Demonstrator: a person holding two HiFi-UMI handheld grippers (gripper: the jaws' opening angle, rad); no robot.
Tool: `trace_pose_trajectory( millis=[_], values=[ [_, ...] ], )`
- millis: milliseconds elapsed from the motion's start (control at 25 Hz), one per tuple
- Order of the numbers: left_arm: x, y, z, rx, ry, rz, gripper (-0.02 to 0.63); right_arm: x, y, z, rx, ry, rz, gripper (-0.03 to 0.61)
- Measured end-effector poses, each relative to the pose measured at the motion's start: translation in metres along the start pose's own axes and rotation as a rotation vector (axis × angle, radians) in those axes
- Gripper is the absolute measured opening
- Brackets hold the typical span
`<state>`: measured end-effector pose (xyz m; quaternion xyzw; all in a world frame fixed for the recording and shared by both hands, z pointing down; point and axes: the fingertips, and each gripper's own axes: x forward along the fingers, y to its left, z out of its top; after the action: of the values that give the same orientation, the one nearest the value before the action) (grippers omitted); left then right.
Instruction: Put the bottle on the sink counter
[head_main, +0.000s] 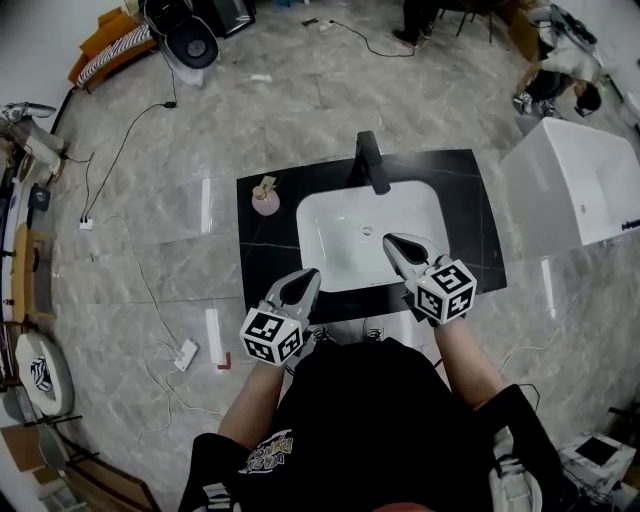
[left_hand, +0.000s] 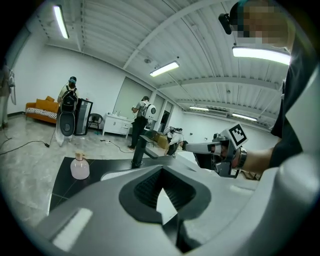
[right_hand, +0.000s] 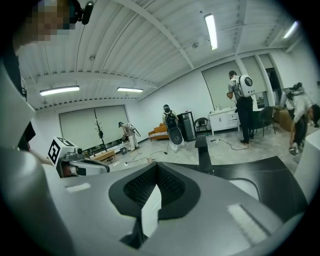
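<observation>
A small pink bottle (head_main: 265, 199) with a tan cap stands upright on the black sink counter (head_main: 470, 200), at its back left corner; the left gripper view has the bottle (left_hand: 79, 167) at the left. My left gripper (head_main: 305, 277) hovers over the counter's front edge, left of the white basin (head_main: 350, 235), jaws together and holding nothing. My right gripper (head_main: 392, 241) is over the basin's front right, also shut and empty. In each gripper's own view, the left gripper (left_hand: 161, 169) and the right gripper (right_hand: 156, 167) show closed jaws. A black faucet (head_main: 370, 160) stands behind the basin.
A white tub (head_main: 570, 185) stands right of the counter. Cables and a power strip (head_main: 186, 353) lie on the marble floor at the left. Several people stand or bend far off in the room. An orange sofa (head_main: 110, 45) is at the far left.
</observation>
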<state>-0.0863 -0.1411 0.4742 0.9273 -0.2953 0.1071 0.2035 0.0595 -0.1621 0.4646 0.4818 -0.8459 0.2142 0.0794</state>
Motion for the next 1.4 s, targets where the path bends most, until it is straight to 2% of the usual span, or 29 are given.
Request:
trace_pose_trajectory(
  millis=[160,720,1400],
  values=[
    [0.006,-0.016,-0.005,-0.005,0.010,0.012,0.002,-0.008,0.000,-0.015,0.006,0.030,0.037,0.028],
    [0.027,-0.050,-0.023,-0.020,0.023,0.045,0.002,-0.038,-0.022,-0.049,0.027,0.085,0.083,0.028],
    [0.035,-0.085,-0.030,-0.009,0.031,0.070,0.002,-0.064,-0.030,-0.062,0.039,0.080,0.129,0.028]
  ],
)
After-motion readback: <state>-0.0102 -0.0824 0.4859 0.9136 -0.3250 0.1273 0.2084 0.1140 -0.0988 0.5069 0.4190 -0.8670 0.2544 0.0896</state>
